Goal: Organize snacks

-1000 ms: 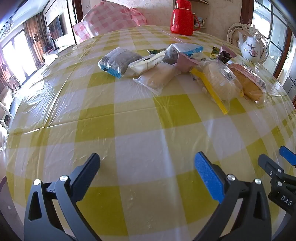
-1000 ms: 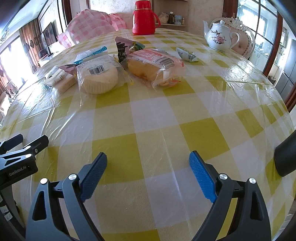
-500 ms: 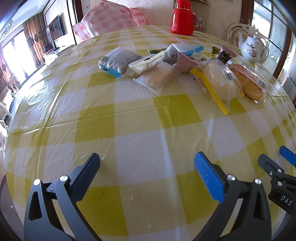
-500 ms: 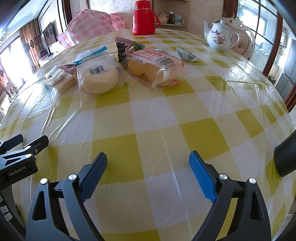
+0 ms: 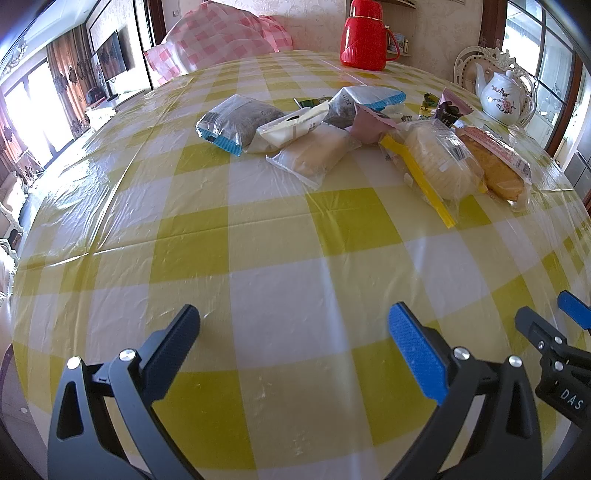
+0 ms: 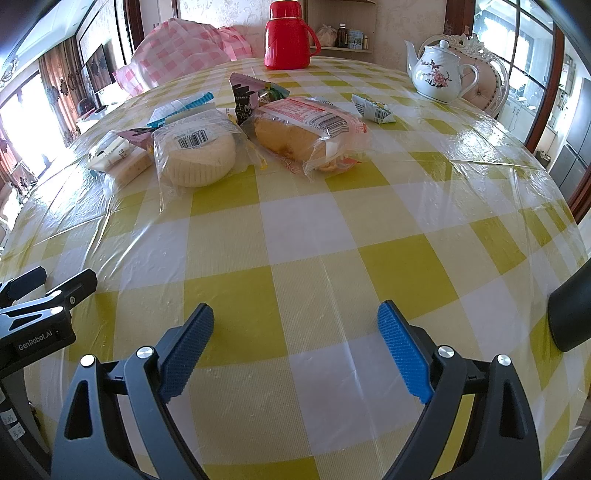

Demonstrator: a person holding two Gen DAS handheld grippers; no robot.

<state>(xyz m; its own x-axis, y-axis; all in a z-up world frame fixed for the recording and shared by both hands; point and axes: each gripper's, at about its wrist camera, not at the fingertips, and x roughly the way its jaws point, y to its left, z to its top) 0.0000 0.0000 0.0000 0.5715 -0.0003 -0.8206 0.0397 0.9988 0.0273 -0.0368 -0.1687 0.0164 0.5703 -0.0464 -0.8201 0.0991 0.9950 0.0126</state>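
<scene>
Several wrapped snacks lie in a loose group at the far middle of the yellow-checked table (image 5: 280, 266): a dark pack with a blue edge (image 5: 236, 123), a pale bun pack (image 5: 317, 155), a round white cake pack (image 5: 439, 162) (image 6: 195, 155) and an orange cake pack (image 5: 495, 166) (image 6: 306, 136). My left gripper (image 5: 293, 325) is open and empty, low over the near table. My right gripper (image 6: 295, 326) is open and empty, also near the front edge, to the right of the left one.
A red thermos (image 6: 290, 35) stands at the far edge. A white flowered teapot (image 6: 437, 75) stands at the far right. A small folded green-white packet (image 6: 373, 109) lies apart, right of the snacks. A pink checked cushion (image 5: 221, 40) is beyond the table.
</scene>
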